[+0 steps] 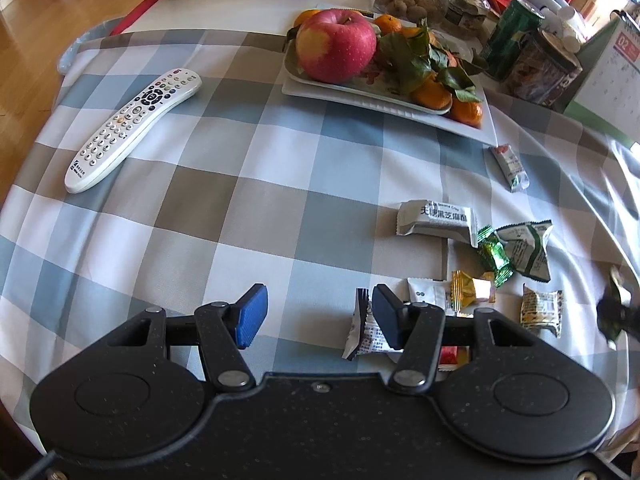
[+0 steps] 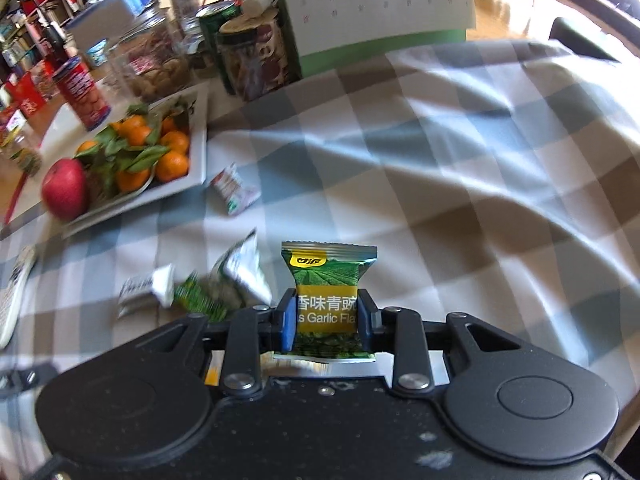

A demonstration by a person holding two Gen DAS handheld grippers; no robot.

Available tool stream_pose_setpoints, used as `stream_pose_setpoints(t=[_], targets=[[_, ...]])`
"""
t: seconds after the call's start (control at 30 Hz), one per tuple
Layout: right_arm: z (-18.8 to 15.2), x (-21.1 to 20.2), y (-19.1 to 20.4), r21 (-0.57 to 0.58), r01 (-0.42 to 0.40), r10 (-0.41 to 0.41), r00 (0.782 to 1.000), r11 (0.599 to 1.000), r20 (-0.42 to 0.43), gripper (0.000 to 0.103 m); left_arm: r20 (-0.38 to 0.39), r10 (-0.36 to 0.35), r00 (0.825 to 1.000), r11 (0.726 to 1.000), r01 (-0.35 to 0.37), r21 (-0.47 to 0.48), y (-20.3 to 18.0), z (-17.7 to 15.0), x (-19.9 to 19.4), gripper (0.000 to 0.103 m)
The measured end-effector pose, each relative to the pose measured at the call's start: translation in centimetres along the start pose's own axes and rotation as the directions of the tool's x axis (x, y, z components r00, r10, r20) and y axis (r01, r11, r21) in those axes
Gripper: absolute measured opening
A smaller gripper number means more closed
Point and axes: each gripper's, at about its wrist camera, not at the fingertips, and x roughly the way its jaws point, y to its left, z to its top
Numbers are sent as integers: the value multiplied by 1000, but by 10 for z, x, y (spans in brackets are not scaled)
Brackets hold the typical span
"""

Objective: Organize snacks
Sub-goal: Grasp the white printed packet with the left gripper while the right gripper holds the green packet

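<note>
My right gripper (image 2: 326, 314) is shut on a green and yellow garlic pea packet (image 2: 327, 280), held upright above the checked tablecloth (image 2: 460, 208). Blurred below it to the left lie a white wrapper (image 2: 146, 290) and green wrapped sweets (image 2: 200, 298). In the left wrist view, my left gripper (image 1: 320, 312) hangs open over the cloth with nothing between its fingers. A grey-white packet (image 1: 362, 332) lies right beside its right finger. Further right are a white sesame packet (image 1: 438, 222), a green foil sweet (image 1: 496, 258), a green-white packet (image 1: 526, 248), a gold packet (image 1: 470, 292) and a yellow-patterned packet (image 1: 542, 310).
A white plate (image 1: 384, 98) carries an apple (image 1: 336, 46) and leafy mandarins (image 1: 432, 94) at the back. A white remote (image 1: 134, 128) lies to the left. A small red-green packet (image 1: 510, 168) sits near the plate. Cans, jars and a desk calendar (image 2: 376, 4) crowd the far edge.
</note>
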Motion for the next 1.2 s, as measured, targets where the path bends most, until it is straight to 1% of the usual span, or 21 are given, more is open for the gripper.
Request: stream_pose_setpoints(t=[0.07,0.27,0.37,0.43,0.5,0.6,0.73,0.9,1.03,1.2], targets=[[-10,-5,-2,-8,-8,8,1000,1000,-23,32,0,5,1000,1000,-5,9,-1,-1,1,61],[-43,-16,-7,-5,-78,77,993,997,-84,32,4,10,1000,999,-10,42,-8,-4,5,61],[-53,-15,-6,4,-108,108,988,994,-109,31,-2,23,1000,998,-23,60,-12,-7,11,61],[-57,-14,-3,-4,-115,114,987,993,-112,31,-11,26,1000,998,-25,65,-14,-9,16,61],[-60,-13,2,-22,-114,111,988,993,-112,31,-22,15,1000,998,-14,56,-15,-9,21,61],[-61,-17,4,-50,-137,131,986,989,-108,31,-34,-8,999,999,9,45,-18,-9,25,61],[-61,-19,-1,-31,-151,146,981,988,-124,31,-25,6,1000,998,-5,60,-24,-13,29,61],[-62,-20,-3,-21,-144,140,982,989,-128,31,-22,-4,1000,998,6,59,-27,-13,31,62],[-65,-25,0,-38,-157,151,981,987,-122,31,-22,14,1000,997,-12,79,-34,-14,34,62],[-67,-26,4,-62,-175,166,977,983,-135,31,-18,40,999,992,-38,123,-42,-18,38,62]])
